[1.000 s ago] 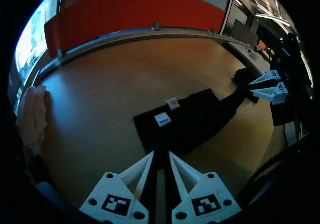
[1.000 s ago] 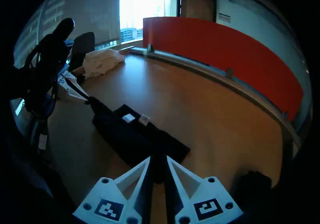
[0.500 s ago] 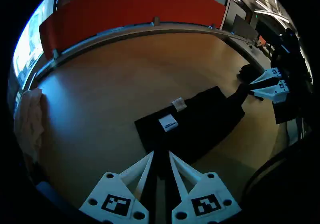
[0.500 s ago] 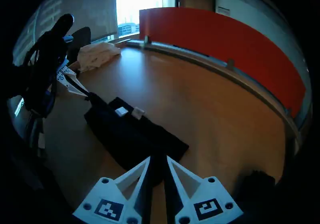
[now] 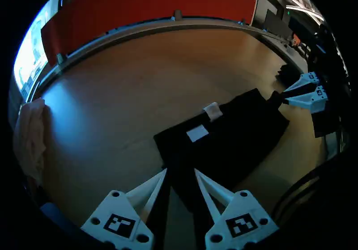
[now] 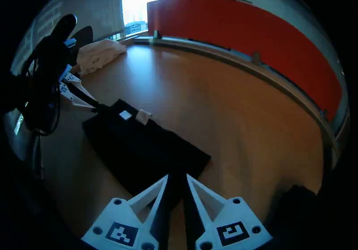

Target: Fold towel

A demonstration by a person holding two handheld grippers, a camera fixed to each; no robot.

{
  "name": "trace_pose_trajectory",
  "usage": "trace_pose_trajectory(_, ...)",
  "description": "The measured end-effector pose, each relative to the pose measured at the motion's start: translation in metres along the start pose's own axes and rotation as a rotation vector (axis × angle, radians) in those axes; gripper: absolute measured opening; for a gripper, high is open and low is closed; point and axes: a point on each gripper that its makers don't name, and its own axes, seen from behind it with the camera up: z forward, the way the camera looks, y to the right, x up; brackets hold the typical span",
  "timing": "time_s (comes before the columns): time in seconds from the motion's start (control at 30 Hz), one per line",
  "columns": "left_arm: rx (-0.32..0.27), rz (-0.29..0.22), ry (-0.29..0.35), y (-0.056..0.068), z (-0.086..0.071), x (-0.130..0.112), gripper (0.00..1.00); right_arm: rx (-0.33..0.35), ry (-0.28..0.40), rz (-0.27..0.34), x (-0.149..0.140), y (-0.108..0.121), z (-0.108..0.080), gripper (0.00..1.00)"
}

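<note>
1. The right gripper (image 6: 177,177) has its jaws clenched on the near corner of the towel (image 6: 138,147). They nearly meet, with dark cloth nipped between them.
2. The left gripper (image 5: 181,173) has its jaws standing apart. Black cloth lies in the gap, and neither jaw visibly presses it, so the hold looks released.
3. The towel is black and lies spread flat on the wooden table (image 5: 112,84). It forms a rough rectangle running from one gripper to the other.
4. Two small tags sit on its upper face near one long edge. A white tag (image 5: 197,133) lies on the cloth, and a pale tag (image 5: 213,111) is just beside it, at the very edge.
5. In the left gripper view, the right gripper (image 5: 283,96) touches the towel's far corner. In the right gripper view, the left gripper (image 6: 94,108) meets the opposite corner, with a person's dark-clad arm (image 6: 42,84) behind it.
6. A small dark bundle (image 5: 288,73) lies on the table just beyond the right gripper.
7. A heap of light cloth (image 6: 98,53) lies well apart from the towel, at the table's end near a bright window (image 6: 150,2).
8. A red partition (image 5: 147,2) runs along the table's far edge.
</note>
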Motion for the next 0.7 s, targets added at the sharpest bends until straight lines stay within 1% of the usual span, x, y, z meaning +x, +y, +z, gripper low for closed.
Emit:
trace_pose_trajectory(0.03,0.008,0.000,0.001,-0.002,0.002,0.001,0.27,-0.004,-0.002,0.007,0.000,0.001,0.002,0.14)
trace_pose_trajectory(0.1,0.025,0.000,0.003,-0.007,0.005,0.002,0.32,-0.011,-0.004,0.020,0.000,0.004,0.005,0.14)
trace_pose_trajectory(0.2,0.047,0.005,0.006,-0.013,0.008,0.005,0.35,-0.020,-0.005,0.031,0.001,0.007,0.009,0.15)
trace_pose_trajectory(0.5,0.077,0.021,0.021,-0.021,0.010,0.015,0.42,-0.053,-0.007,0.024,0.007,0.015,0.018,0.17)
trace_pose_trajectory(0.57,0.083,0.022,0.026,-0.023,0.010,0.017,0.48,-0.061,-0.004,0.028,0.009,0.018,0.019,0.18)
trace_pose_trajectory(0.63,0.092,0.023,0.029,-0.026,0.010,0.019,0.49,-0.074,-0.003,0.032,0.011,0.022,0.019,0.19)
trace_pose_trajectory(0.7,0.101,0.026,0.032,-0.029,0.009,0.021,0.55,-0.088,-0.003,0.033,0.012,0.026,0.020,0.19)
